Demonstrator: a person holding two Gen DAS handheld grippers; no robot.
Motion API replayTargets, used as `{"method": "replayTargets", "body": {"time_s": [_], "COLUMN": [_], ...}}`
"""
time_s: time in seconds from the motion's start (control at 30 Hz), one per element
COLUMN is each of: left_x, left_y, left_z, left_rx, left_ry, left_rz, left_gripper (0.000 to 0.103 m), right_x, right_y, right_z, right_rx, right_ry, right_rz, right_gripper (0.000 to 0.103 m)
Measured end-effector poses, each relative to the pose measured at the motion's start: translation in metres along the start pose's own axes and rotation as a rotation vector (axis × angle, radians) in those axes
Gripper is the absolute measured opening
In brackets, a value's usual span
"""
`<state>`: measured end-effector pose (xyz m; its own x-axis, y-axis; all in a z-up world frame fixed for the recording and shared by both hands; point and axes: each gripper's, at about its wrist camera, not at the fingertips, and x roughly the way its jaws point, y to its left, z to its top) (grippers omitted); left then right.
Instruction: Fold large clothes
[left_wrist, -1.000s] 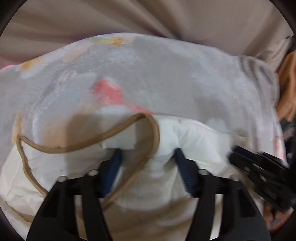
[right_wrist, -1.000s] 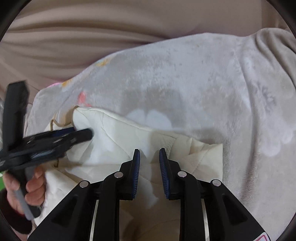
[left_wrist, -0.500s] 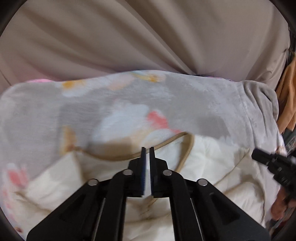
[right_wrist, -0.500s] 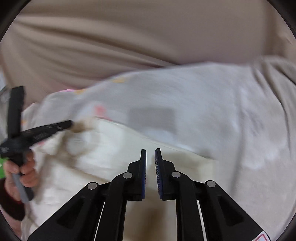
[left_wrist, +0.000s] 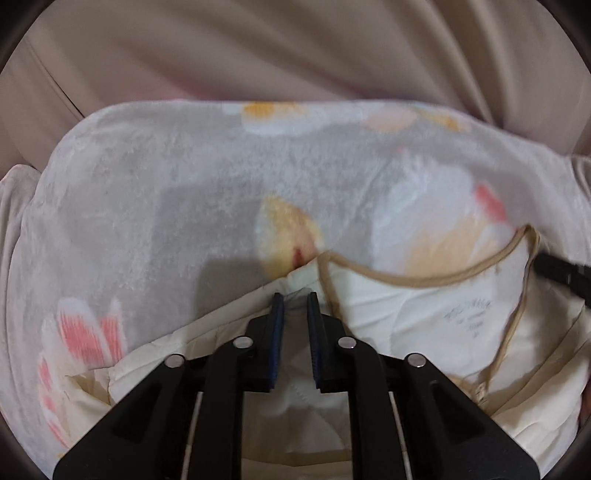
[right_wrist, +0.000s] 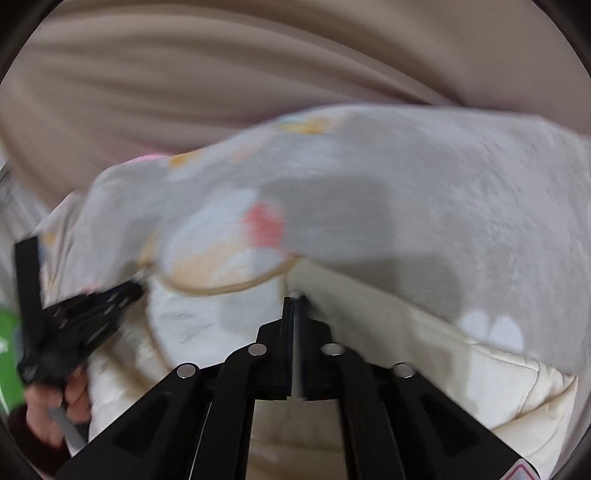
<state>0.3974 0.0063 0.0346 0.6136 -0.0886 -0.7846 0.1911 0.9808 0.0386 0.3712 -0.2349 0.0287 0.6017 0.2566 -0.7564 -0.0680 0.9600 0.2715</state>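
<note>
Underneath, gray floral blanket (left_wrist: 184, 206) (fleecy) against beige drapery (left_wrist: 295, 51).

Your left black two-finger claw (left_wrist: 294, 314) points forward, its blue-padded fingers (left_wrist: 277, 334) set a narrow gap apart with cream fabric between them. Your right black two-finger claw (right_wrist: 294, 317) has its fingers pressed nearly together, clamping a thin fabric edge at the tips. In the right wrist view, your bare left hand (right_wrist: 55, 406) wraps the left claw's handle at lower left.
</note>
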Motion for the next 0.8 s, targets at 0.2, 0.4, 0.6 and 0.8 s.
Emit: {"method": "replayTargets", "body": {"time_s": [0.2, 0.4, 0.6, 0.8], "left_x": [0.001, -0.089, -0.14, -0.128], "left_y": [0.0, 0.013, 0.02, 0.037], "left_z": [0.002, -0.038, -0.122, -0.173], "left_rx": [-0.024, 0.004, 0.105, 0.073], "left_ry": [-0.004, -0.11, -0.071, -0.02], "left_rz": [0.002, -0.05, -0.025, 0.023], "left_gripper": [0.018, 0.044, 0.064, 0.064], "right_x": [0.017, -0.078, -0.145, -0.148], "right_y": [-0.013, -0.002, -0.029, -0.045], "right_z": [0.009, -0.027, -0.128, -0.198], "right_rx": [0.033, -0.042, -0.057, 0.015], "right_ry": [0.018, -0.065, -0.058, 0.01], "right_rz": [-0.052, -0.091, -0.153, -0.138], "right_gripper": [0.0, 0.01, 0.034, 0.026]}}
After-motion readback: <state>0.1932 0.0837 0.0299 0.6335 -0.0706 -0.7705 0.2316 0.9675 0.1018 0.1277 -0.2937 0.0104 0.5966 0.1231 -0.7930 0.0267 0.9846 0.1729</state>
